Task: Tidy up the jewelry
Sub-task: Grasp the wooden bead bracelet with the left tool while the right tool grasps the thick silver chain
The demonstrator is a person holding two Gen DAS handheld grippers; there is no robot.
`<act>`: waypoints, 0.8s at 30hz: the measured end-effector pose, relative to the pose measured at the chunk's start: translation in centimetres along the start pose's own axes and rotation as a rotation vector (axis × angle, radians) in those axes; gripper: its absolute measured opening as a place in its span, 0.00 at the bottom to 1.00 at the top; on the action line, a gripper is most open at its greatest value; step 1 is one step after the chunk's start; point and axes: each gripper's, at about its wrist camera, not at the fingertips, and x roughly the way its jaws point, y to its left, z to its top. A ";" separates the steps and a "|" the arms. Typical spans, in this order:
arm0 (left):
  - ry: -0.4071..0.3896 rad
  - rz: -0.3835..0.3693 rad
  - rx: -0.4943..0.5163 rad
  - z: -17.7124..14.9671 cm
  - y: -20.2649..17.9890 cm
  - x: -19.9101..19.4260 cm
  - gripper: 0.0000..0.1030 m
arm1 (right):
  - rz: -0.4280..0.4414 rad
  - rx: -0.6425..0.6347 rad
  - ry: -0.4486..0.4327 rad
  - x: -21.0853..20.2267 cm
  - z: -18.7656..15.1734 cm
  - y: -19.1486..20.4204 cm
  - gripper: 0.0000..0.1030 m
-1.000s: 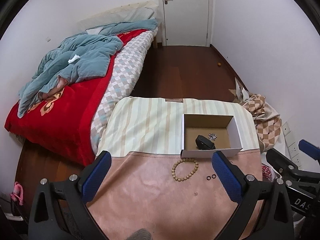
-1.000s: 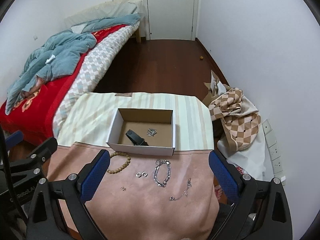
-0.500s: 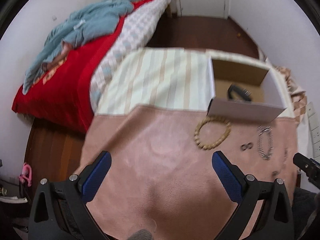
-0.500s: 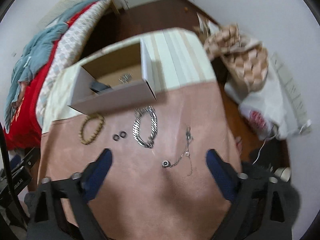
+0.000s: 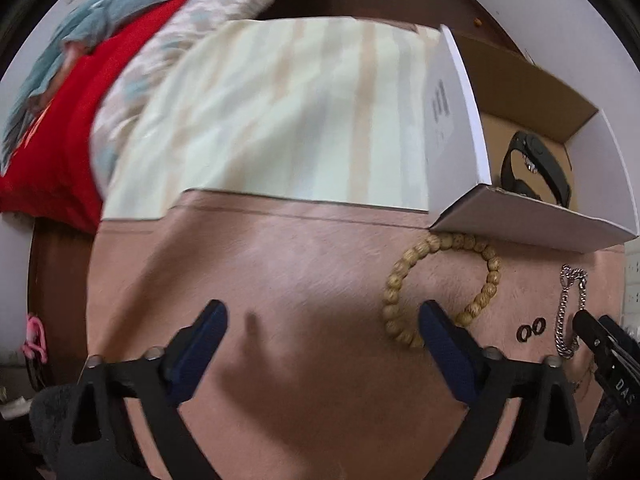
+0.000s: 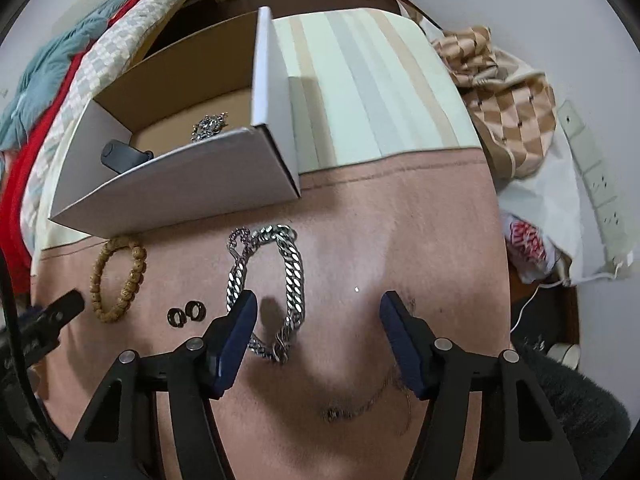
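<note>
An open cardboard box [image 5: 532, 228] [image 6: 180, 188] sits on the table and holds a black watch [image 5: 536, 172] and a small silver piece [image 6: 208, 126]. On the pink cloth [image 5: 304, 264] lie a wooden bead bracelet [image 5: 440, 288] [image 6: 120, 280], two small dark rings [image 5: 531, 329] [image 6: 185, 313], a silver chain bracelet [image 6: 276, 280] [image 5: 570, 308] and a thin necklace [image 6: 368, 404]. My left gripper [image 5: 322, 316] is open and empty, its right finger at the bead bracelet. My right gripper [image 6: 318, 308] is open and empty, low over the chain bracelet.
A striped cloth [image 5: 288, 112] covers the table's far half. A bed with red and teal bedding [image 5: 60, 64] stands at the left. A checked cloth and bags [image 6: 516, 112] lie on the floor to the right, by wall sockets [image 6: 600, 184].
Both grippers have dropped down and forward toward the pink cloth. The left one has neared the bead bracelet, the right one the chain bracelet. Both stay open.
</note>
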 end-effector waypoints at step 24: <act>-0.015 -0.164 0.096 -5.7 -0.6 -3.2 0.06 | 0.134 0.015 -0.011 -3.2 -3.3 0.4 0.08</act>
